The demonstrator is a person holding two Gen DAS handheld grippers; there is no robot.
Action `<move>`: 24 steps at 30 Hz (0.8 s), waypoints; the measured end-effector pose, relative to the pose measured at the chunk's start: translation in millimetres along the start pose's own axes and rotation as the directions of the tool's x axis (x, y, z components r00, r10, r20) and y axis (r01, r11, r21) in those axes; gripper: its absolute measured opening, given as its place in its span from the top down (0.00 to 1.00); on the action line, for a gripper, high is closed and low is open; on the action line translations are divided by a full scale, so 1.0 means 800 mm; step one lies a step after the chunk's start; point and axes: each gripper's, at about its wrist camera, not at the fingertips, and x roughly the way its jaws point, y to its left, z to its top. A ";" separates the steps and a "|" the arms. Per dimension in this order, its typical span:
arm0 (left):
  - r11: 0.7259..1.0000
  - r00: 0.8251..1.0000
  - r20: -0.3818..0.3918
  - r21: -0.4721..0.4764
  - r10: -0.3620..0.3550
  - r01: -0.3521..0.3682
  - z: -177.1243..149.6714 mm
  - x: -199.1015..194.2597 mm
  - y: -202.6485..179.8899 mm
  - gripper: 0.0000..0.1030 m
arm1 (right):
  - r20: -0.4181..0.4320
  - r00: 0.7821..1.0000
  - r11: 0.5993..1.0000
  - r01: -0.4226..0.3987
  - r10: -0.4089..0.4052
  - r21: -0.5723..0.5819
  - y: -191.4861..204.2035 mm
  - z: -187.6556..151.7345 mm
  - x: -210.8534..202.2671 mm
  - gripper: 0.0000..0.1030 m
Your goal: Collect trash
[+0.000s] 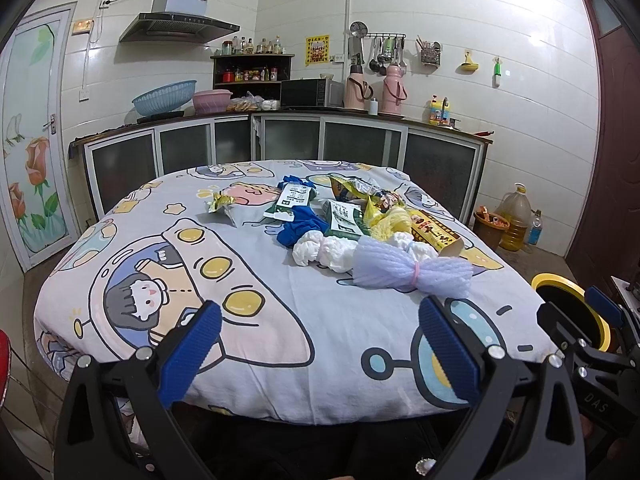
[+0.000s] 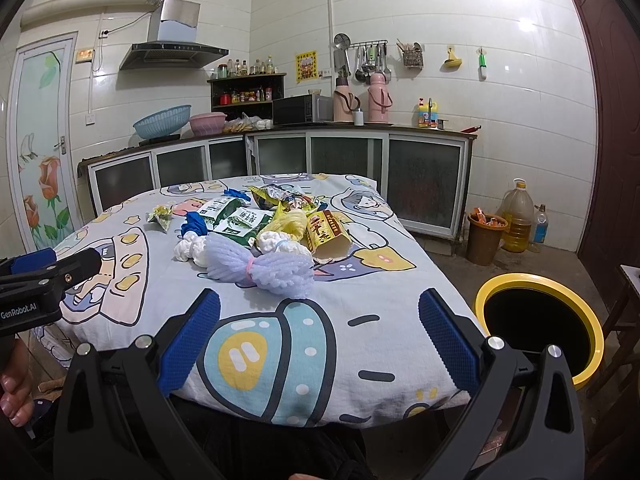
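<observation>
Both left tongs (image 1: 320,340) and right tongs (image 2: 320,334) are held spread, nothing gripped. Trash pile (image 2: 256,236) is heaped on the cloth-covered surface (image 2: 360,344) at 12 o'clock, lilac foam net (image 2: 260,270) nearest. Yellow-rimmed bin (image 2: 540,320), interior dark, is set at 3 o'clock on the floor. Brown bucket (image 2: 486,236) holding orange packets is seen beyond.

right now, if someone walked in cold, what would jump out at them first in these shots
The cartoon-print tablecloth fills the middle of both views, with a heap of trash at its far centre: a lilac foam net tied with a pink band lies nearest, wrappers behind it. A yellow-rimmed bin stands on the floor off the table's right edge. Both grippers, left and right, hover over the near edge with jaws open and empty.
</observation>
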 end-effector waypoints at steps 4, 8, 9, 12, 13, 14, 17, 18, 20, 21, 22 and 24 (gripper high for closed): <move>1.000 1.000 0.001 0.000 -0.001 0.001 0.000 0.000 0.000 0.08 | 0.000 1.000 1.000 0.000 0.000 0.000 0.000 0.000 0.000 0.07; 1.000 1.000 -0.003 0.001 -0.001 0.001 0.000 0.000 0.001 0.08 | 0.000 1.000 1.000 0.000 0.000 0.000 0.000 0.000 -0.001 0.07; 1.000 1.000 -0.004 0.000 -0.003 0.003 -0.001 0.000 0.001 0.08 | 0.001 1.000 1.000 0.000 0.000 0.000 0.000 0.000 -0.001 0.07; 1.000 1.000 -0.005 0.000 -0.003 0.003 0.000 0.001 0.002 0.08 | 0.000 1.000 1.000 0.000 0.000 0.001 0.000 0.000 -0.001 0.07; 1.000 1.000 -0.007 0.000 -0.005 0.005 -0.001 0.001 0.002 0.08 | -0.001 1.000 1.000 0.000 0.000 0.000 0.000 0.000 -0.001 0.07; 1.000 1.000 -0.009 0.000 -0.005 0.005 -0.001 0.001 0.002 0.08 | -0.001 1.000 1.000 0.000 0.000 0.001 0.000 0.000 -0.001 0.07; 1.000 1.000 -0.013 0.000 -0.008 0.008 -0.002 0.003 0.003 0.08 | 0.000 1.000 1.000 0.001 -0.001 0.000 0.000 0.000 -0.002 0.07; 1.000 1.000 -0.013 0.000 -0.007 0.007 -0.002 0.003 0.003 0.08 | 0.001 1.000 1.000 0.002 -0.002 0.000 0.000 0.000 -0.002 0.07; 1.000 1.000 -0.013 0.000 -0.008 0.008 -0.002 0.003 0.003 0.08 | 0.000 1.000 1.000 0.001 -0.001 0.000 0.000 0.000 -0.002 0.07; 1.000 1.000 -0.013 0.000 -0.008 0.008 -0.001 0.003 0.003 0.08 | -0.001 1.000 1.000 0.001 -0.001 0.001 -0.001 0.000 -0.002 0.07; 1.000 1.000 -0.013 0.002 -0.008 0.008 -0.001 0.003 0.003 0.08 | -0.001 1.000 1.000 0.001 -0.001 0.001 -0.001 0.000 -0.002 0.07; 1.000 1.000 -0.013 0.002 -0.008 0.008 -0.001 0.003 0.003 0.08 | 0.000 1.000 1.000 0.003 -0.003 0.002 -0.001 0.000 -0.002 0.07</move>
